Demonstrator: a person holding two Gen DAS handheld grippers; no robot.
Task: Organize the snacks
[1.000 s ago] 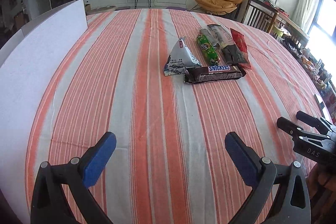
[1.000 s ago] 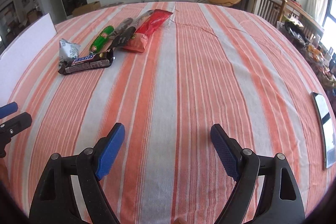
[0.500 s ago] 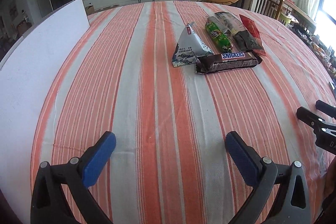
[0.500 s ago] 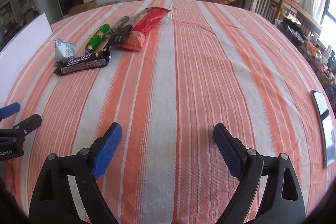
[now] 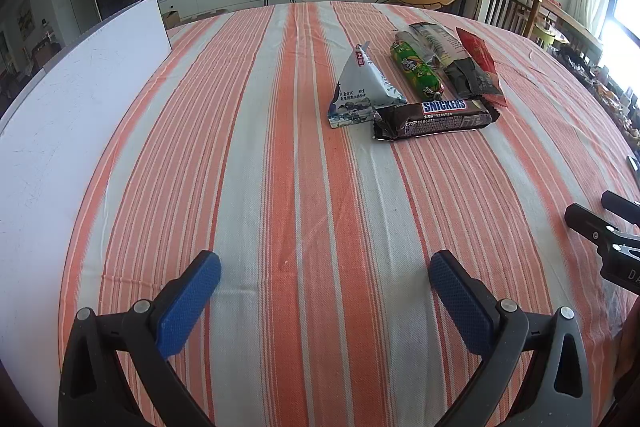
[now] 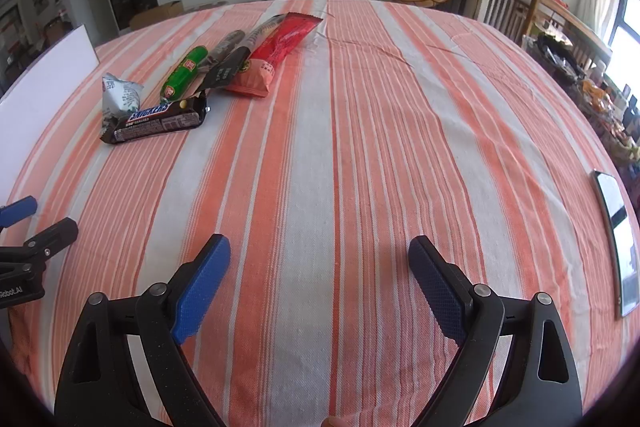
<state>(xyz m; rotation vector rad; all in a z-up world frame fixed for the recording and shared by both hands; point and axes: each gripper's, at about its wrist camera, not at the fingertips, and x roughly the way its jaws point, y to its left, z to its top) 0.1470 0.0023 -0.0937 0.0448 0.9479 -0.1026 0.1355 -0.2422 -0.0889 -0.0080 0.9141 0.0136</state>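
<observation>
snickers bar (image 5: 434,119) and other snacks (image 5: 416,69) clustered on striped tablecloth (image 5: 280,187), well ahead of left gripper (image 5: 324,277) and right gripper (image 6: 320,263); both jaws spread wide, nothing between.

Two black hand-held grippers with blue pads

Left gripper (image 5: 325,273) and right gripper (image 6: 319,257): black triangular-cutout arms, silver screws, textured blue pads (image 6: 202,281), white lettering on the side.
</observation>
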